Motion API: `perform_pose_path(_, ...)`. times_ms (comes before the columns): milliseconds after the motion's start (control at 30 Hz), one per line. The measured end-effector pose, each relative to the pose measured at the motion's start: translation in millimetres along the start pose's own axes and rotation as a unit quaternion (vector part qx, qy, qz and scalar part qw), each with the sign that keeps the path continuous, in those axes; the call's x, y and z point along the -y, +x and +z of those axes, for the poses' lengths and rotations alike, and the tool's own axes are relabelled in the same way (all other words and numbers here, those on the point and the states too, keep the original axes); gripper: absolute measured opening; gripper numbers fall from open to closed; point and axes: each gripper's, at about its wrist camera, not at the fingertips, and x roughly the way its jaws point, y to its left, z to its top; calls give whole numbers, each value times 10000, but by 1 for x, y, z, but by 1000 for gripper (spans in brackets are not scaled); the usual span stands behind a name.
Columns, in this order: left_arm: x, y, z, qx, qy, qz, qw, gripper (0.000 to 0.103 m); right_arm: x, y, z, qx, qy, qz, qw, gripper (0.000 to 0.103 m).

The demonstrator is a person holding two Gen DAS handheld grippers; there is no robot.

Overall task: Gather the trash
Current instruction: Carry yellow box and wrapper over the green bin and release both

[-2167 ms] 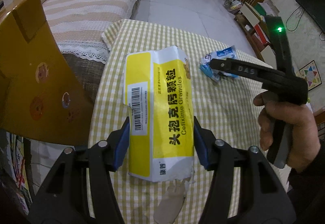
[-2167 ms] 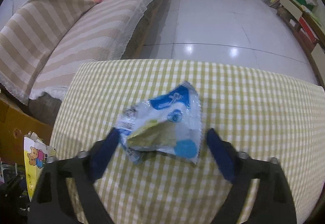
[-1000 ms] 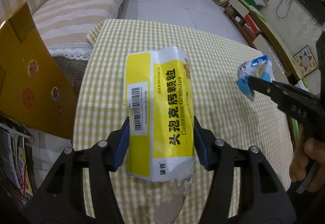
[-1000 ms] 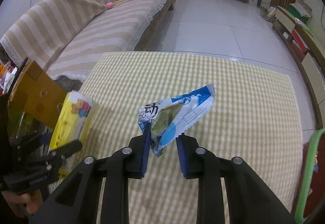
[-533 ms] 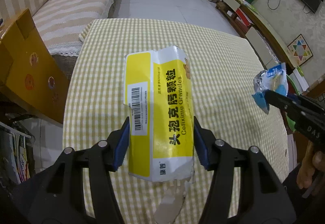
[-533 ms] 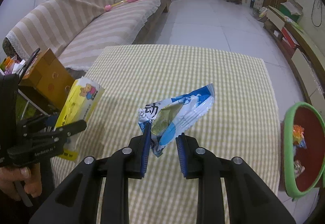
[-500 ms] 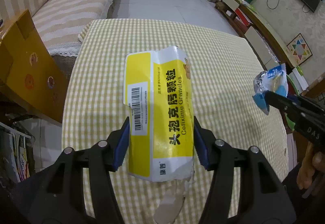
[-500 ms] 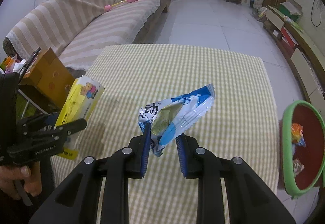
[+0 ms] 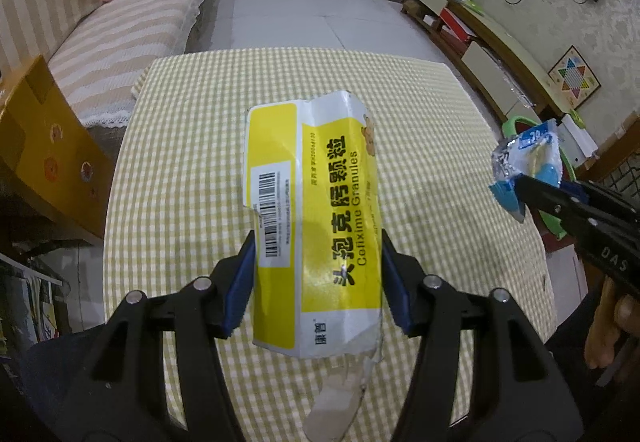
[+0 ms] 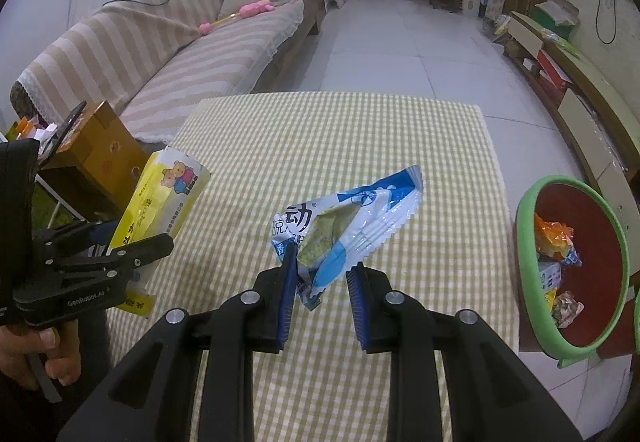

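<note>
My left gripper (image 9: 316, 274) is shut on a crushed yellow and white medicine box (image 9: 316, 209) and holds it above the checked table (image 9: 180, 169). The box also shows at the left in the right wrist view (image 10: 160, 209). My right gripper (image 10: 320, 274) is shut on a blue and white snack wrapper (image 10: 352, 217), lifted off the table. The wrapper also shows at the right edge of the left wrist view (image 9: 528, 161). A green-rimmed red bin (image 10: 524, 242) stands on the floor right of the table, with several wrappers inside.
A striped sofa (image 10: 192, 53) runs along the left with a pink toy on it. A brown cardboard box (image 9: 44, 145) stands left of the table. A low cabinet (image 9: 480, 41) lines the right wall. Tiled floor lies beyond the table.
Both grippers have pulled back and risen with their loads. The right gripper has swung further right, and the bin now shows more fully beside the table.
</note>
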Motion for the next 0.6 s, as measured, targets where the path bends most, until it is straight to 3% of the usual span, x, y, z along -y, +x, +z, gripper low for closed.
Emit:
perform_pose_path(367,31,-3,10,63,276,-86,9996,55,32,-18,1,193,242,-111,9995,24)
perform_pose_path(600,78,4,33,89,589,-335,9977,55,71,-38,3,382,576,-269,9972,24)
